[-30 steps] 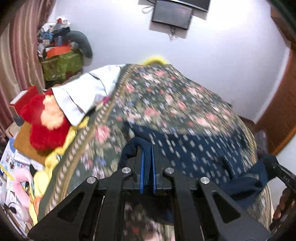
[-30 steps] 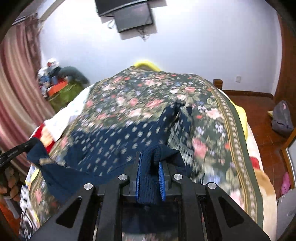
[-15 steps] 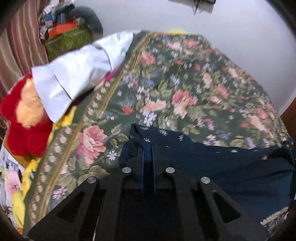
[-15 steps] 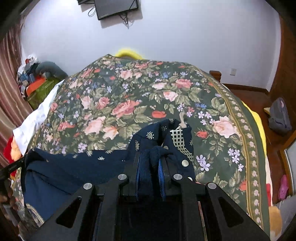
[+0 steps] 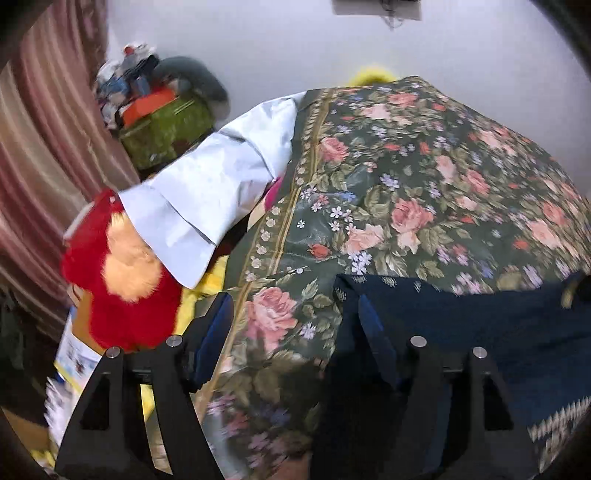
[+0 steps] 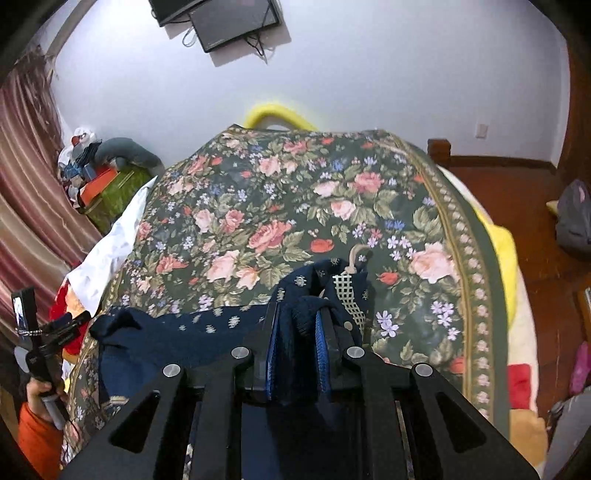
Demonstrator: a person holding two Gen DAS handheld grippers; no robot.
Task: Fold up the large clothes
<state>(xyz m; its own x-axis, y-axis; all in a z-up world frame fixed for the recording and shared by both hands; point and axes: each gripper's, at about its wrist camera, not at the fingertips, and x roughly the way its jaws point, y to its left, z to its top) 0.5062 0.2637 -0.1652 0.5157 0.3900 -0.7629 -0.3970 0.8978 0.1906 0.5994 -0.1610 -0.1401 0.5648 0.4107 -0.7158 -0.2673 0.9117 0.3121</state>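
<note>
Left jaws: I see my left gripper point(image 5: 295, 314) spread wide and holding nothing; its right finger point(image 5: 373, 332) lies at the edge of the navy garment point(image 5: 480, 325), its left finger over the bedspread border.
Right jaws: my right gripper point(image 6: 297, 332) is closed narrow on a bunched fold of the same garment, cloth filling the gap between the blue pads point(image 6: 322, 343).
Count: two grippers, one garment, one bed.
Garment: dark navy with small pale motifs, a pale lattice band point(image 6: 345, 295) and a cord loop near my right jaws; it lies folded along the near part of the floral bedspread point(image 6: 277, 206).
Surroundings: a white cloth point(image 5: 218, 184) and a red plush toy point(image 5: 122, 280) beside the bed on the left, a wall screen point(image 6: 236, 22) above.
</note>
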